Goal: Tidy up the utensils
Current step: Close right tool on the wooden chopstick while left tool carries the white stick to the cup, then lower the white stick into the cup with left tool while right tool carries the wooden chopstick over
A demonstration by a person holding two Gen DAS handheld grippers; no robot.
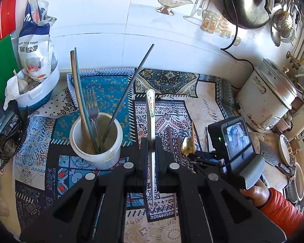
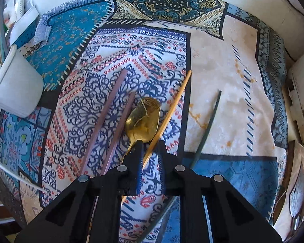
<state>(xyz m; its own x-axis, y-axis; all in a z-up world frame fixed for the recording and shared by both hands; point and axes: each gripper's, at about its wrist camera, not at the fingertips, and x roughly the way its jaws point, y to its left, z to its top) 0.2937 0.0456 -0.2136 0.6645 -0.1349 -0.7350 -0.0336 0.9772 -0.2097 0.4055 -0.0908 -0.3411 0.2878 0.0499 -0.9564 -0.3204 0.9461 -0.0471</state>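
Note:
My left gripper [image 1: 151, 147] is shut on a white utensil handle [image 1: 151, 109] and holds it above the patterned cloth, just right of the white holder cup [image 1: 96, 139]. The cup holds a fork [image 1: 92, 105], a wooden chopstick, a green chopstick and a dark chopstick [image 1: 129, 89]. My right gripper [image 2: 151, 147] is open and low over the cloth, its jaws around a light wooden chopstick [image 2: 172, 109]. A gold spoon [image 2: 143, 117] lies just ahead of its left finger. Two purple-brown chopsticks [image 2: 109, 117] lie to the left, a dark green chopstick [image 2: 207, 127] to the right.
The patterned cloth [image 2: 223, 60] covers the counter. A white basket with garlic and a food bag [image 1: 36, 85] stands at the back left. A rice cooker [image 1: 267, 99], a cleaver [image 1: 271, 156] and plates are at the right. The white cup also shows at the right wrist view's left edge [image 2: 14, 81].

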